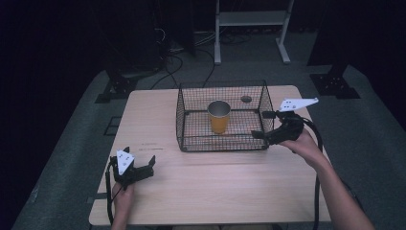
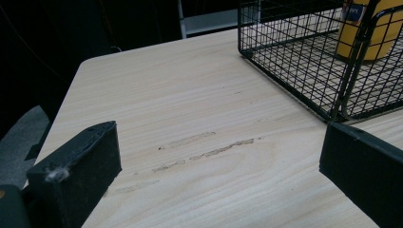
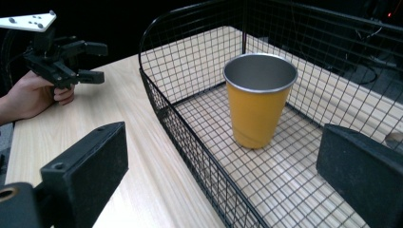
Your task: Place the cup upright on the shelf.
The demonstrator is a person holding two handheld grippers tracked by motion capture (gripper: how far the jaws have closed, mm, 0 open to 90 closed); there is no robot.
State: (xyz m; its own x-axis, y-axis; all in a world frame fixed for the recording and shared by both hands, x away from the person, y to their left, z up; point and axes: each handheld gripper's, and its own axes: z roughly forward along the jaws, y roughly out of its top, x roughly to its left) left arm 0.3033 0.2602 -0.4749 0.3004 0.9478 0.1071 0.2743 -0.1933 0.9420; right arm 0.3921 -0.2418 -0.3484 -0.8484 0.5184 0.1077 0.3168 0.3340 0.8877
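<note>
Wire basket (image 1: pixel 191 143) holds upright cup (image 1: pixel 219 117).

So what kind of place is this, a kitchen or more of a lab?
Most likely a lab or recording studio, not a kitchen. A bare wooden table stands in a dark room, cables run over the grey floor behind it, and dark stand bases flank it. On the table sits a wire basket with a yellow cup.

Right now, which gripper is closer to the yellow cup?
The right gripper. It sits open at the wire basket's right side, close to the yellow cup inside. The left gripper is open too, far off over the table's near left part.
</note>
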